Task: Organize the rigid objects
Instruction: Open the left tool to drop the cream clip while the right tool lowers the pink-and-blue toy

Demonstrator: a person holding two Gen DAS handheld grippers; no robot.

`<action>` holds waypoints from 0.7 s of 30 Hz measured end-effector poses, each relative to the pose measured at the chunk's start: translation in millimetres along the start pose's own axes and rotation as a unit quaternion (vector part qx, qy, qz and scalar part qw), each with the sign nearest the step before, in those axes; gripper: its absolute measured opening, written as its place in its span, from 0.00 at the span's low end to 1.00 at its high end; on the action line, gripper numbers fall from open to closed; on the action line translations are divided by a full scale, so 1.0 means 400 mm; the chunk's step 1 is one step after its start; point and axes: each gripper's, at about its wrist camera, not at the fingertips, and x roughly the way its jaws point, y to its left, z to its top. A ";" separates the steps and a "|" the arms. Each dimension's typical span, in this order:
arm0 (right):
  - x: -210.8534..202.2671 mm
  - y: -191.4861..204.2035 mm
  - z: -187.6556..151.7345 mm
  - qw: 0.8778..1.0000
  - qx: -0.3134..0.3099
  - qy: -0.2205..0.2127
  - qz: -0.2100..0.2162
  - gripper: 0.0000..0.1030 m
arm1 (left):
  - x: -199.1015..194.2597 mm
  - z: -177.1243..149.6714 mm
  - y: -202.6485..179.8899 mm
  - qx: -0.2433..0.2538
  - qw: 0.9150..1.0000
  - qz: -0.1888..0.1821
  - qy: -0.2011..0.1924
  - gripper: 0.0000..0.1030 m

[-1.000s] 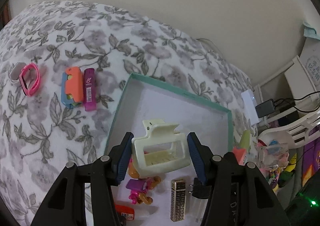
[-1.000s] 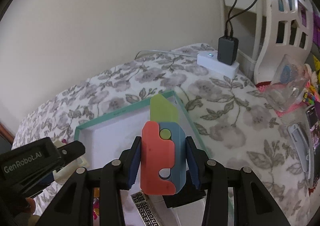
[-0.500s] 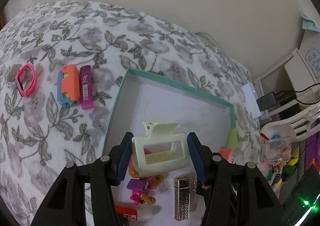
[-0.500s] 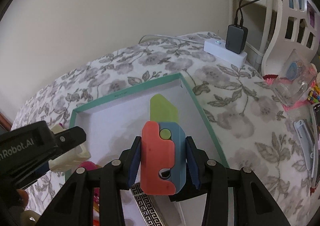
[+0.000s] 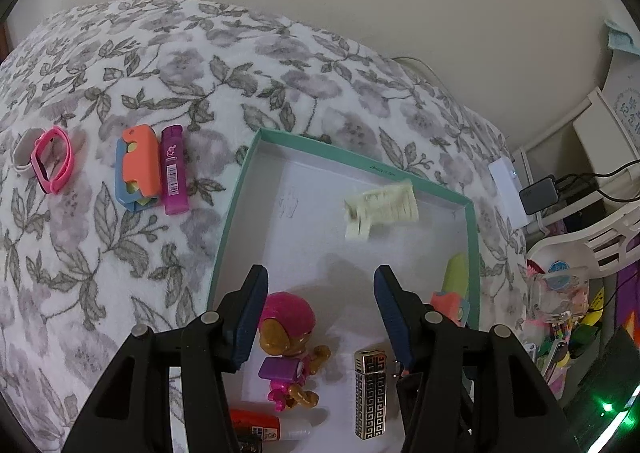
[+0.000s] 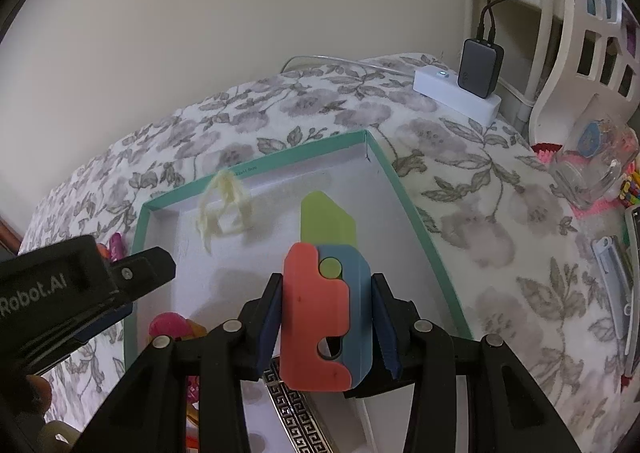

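Note:
A teal-rimmed white box (image 5: 236, 209) lies on the floral bedspread. My left gripper (image 5: 318, 313) is open and empty above the box's near half. A cream hair claw clip (image 5: 380, 209), blurred, is in the box's far part beyond the left gripper; it also shows in the right wrist view (image 6: 224, 209). My right gripper (image 6: 326, 325) is shut on an orange, blue and green toy knife (image 6: 324, 313), held above the right side of the box (image 6: 416, 213). The box also holds a pink and gold figure (image 5: 288, 329), a patterned lighter (image 5: 370, 393) and a red tube (image 5: 256, 423).
On the bedspread left of the box lie a second orange and blue toy knife (image 5: 136, 169), a purple lighter (image 5: 174, 171) and a pink band (image 5: 52, 159). A white power strip with a charger (image 6: 460, 93) sits at the bed's far right edge, with clutter beyond.
My left gripper has opened and let go of the cream claw clip, which now is in the far part of the box. My right gripper still holds the toy knife, moved slightly over the box.

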 end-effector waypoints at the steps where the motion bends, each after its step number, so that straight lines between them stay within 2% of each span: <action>1: 0.000 0.000 -0.001 1.000 0.000 0.000 0.000 0.44 | -0.001 0.000 0.001 0.000 1.000 0.000 0.000 0.55; 11: 0.002 0.003 -0.005 1.000 -0.005 0.001 -0.002 0.44 | -0.025 0.011 0.010 -0.002 1.000 0.018 -0.010 0.55; 21: 0.001 0.003 -0.007 1.000 -0.005 -0.002 -0.005 0.48 | -0.031 0.018 0.035 0.004 0.996 0.085 -0.008 0.58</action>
